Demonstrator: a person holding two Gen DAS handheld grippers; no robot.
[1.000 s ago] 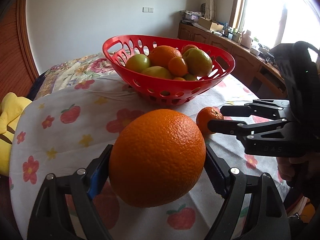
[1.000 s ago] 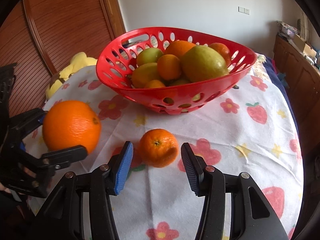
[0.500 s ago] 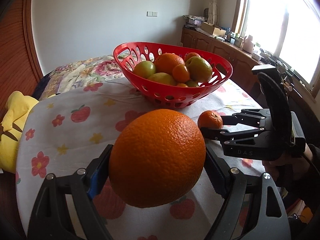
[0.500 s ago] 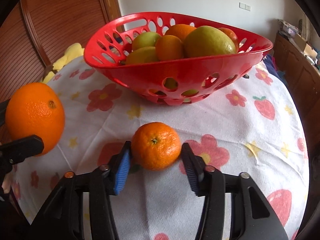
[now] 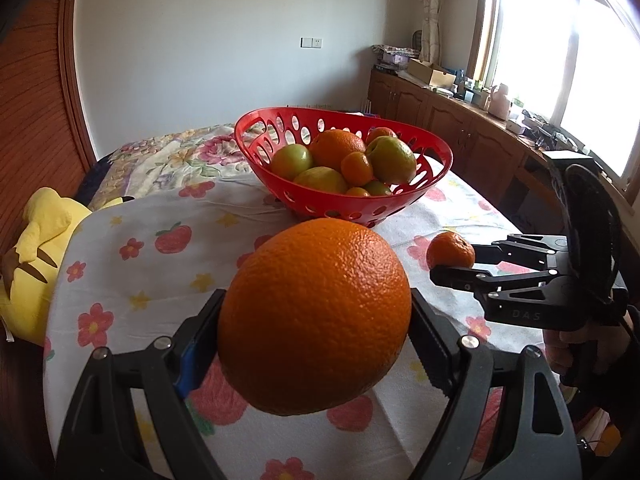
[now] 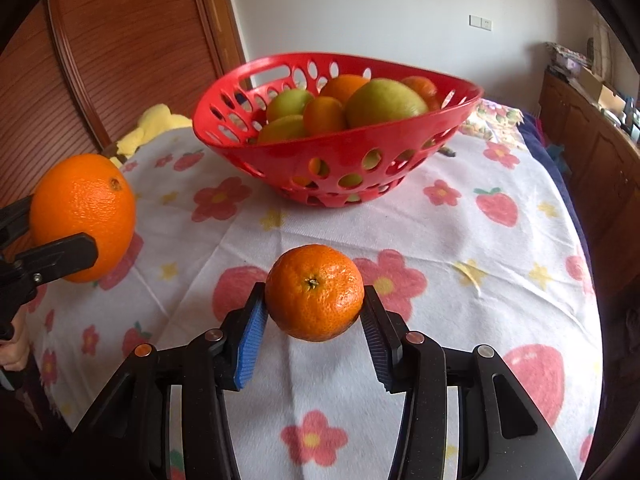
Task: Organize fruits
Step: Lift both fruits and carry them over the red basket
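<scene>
Red basket (image 6: 336,152) ahead: the large orange (image 5: 316,316) clenched in the left claw (image 5: 316,344) and the mandarin (image 6: 315,292) gripped by the right claw (image 6: 314,320) should be lowered gently onto the pile.

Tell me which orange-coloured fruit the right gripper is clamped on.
The small mandarin, pinched between the right gripper's pads. The much bigger orange sits in the left gripper; the rest lie in the red basket.

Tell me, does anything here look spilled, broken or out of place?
Nothing stands out. The red basket sits upright with its fruit inside, the big orange and the small mandarin are each held cleanly, and the tablecloth is only creased.
</scene>
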